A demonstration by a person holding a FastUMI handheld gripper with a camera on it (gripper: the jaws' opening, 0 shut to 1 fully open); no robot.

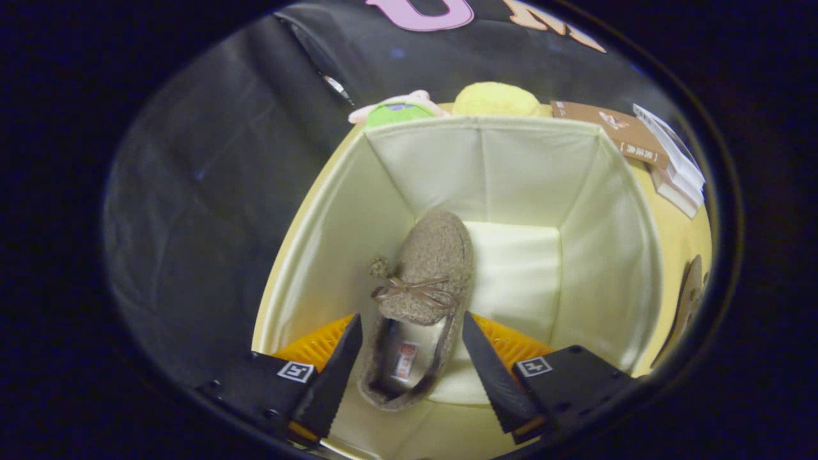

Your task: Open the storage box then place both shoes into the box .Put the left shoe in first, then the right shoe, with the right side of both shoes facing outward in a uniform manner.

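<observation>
Gripper [409, 332] poised over open storage box [613, 211], fingers spread apart, one on each side of shoe's heel, with no clear contact on either side; grasp released. Shoe [425, 281]: fuzzy brown slipper with ribbon bow [414, 291] and small pompom [381, 267] on its upper, lying inside box toward left wall, toe pointing away from fingers toward far wall, heel opening with insole label nearest fingers. Pale cream fabric lining on all four inner walls and floor of box; floor bare to right of shoe. Box standing on yellow table [687, 236]. Beyond far rim of box: plush toy in green and pink [396, 110], and just beside it a rounded yellow plush [495, 99]. Farther right on table: brown card [613, 131] and stack of white booklets [674, 169]. Second brown object [689, 300] at table's right edge, outside box, partly cut off and too distorted to identify with certainty.
</observation>
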